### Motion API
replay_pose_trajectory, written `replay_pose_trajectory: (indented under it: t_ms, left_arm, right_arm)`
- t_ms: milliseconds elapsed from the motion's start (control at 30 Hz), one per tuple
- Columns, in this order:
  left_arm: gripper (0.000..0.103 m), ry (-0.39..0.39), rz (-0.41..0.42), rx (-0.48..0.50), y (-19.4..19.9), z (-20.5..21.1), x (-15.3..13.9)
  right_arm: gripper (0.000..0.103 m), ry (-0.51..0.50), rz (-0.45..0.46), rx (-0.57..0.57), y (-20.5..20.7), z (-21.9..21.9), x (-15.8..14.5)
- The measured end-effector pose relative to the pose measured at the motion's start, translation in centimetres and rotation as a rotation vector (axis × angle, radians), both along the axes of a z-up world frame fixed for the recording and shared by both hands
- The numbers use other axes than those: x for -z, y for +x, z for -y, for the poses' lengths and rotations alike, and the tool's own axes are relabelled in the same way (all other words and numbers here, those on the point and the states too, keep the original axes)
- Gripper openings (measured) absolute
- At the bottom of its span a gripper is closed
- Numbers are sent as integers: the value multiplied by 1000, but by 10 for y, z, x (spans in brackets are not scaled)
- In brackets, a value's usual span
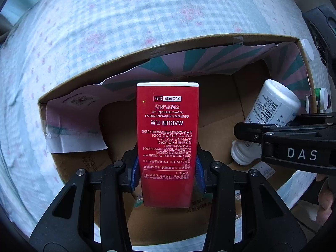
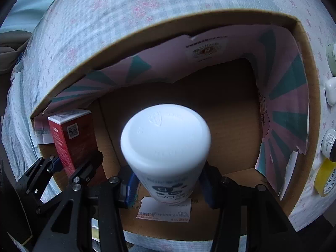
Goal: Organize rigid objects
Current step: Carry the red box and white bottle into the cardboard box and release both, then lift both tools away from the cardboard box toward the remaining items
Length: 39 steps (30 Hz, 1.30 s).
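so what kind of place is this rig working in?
Likely a bedroom: an open cardboard box sits on a soft floral bedsheet, not a table. Small toiletry jars lie on the sheet beside it. Home, not lab.

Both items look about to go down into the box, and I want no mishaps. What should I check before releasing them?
1. Left hand-held gripper clamps the red rectangular carton: ok.
2. Right hand-held gripper clamps the white plastic bottle: ok.
3. Both over the open cardboard box: ok.
4. Bare box floor beneath: ok.
5. Carton and bottle apart: ok.
6. Items touching the floor: cannot tell.
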<state>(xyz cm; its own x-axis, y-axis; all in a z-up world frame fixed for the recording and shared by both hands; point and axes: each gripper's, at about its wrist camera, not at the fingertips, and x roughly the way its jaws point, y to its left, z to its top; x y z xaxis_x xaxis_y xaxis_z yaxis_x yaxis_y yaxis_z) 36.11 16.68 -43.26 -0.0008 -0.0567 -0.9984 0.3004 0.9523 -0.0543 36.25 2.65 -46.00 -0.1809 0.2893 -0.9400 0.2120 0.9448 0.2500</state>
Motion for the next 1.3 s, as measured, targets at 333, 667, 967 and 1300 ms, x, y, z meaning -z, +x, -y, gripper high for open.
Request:
replay_pose_trajectory:
  t_ms: [333,667,967,1300]
  left_arm:
    - [103,10,101,78,-2,7,-20]
    - [103,-1,99,24,-10,-5,-35]
    - [103,21,157,-46,-42,-21,-89]
    - [103,28,306,-118,-96,-36,-184]
  right_arm:
    - [103,-5,57,74,12,9,-4]
    - [103,10,86,144,-8,19,-17]
    - [103,46,135,168,-25,15,-60]
    - [103,19,245,114,-78,-2,-147]
